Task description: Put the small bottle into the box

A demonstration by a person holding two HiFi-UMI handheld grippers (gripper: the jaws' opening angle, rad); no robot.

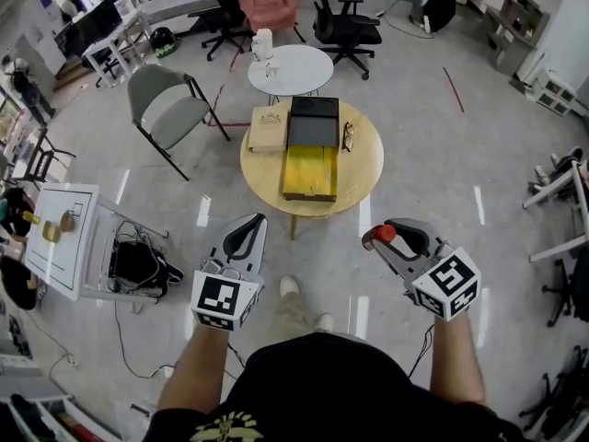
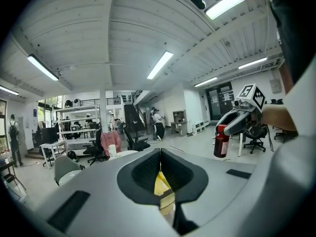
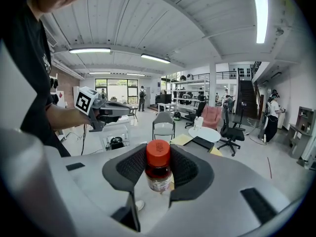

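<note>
Ahead of both your grippers, and well apart from them, a round wooden table [image 1: 363,168] with a pale, smooth top stands on a glossy grey floor [image 1: 433,145] that shows streaks of the ceiling lights. The box [image 1: 310,171] lies in the middle of that table, straight ahead between your two grippers. It is rectangular, its yellow inside faces up, and a flat matt black lid [image 1: 313,122] lies at its far end. A pair of glasses [image 1: 349,136] sits just beside the lid on your right gripper's side, and a flat tan slab [image 1: 269,129] touches it on your left gripper's side. Farther out from you is a smaller white round table [image 1: 299,70], and a grey shell chair [image 1: 166,109] on thin black legs stands off beyond your left gripper. Black wheeled office chairs [image 1: 345,21] stand at the far end of the room. Your left gripper [image 1: 253,221] has its ribbed black pads pressed together with nothing between them [image 2: 159,154]. Your right gripper [image 1: 391,233] is clamped on the small bottle [image 3: 158,172], which stands upright between the textured pads. It is dark brownish glass with a round red cap and a pale label. From your left gripper's camera the same bottle [image 2: 221,139] hangs off to the right, pinched near its neck.
</note>
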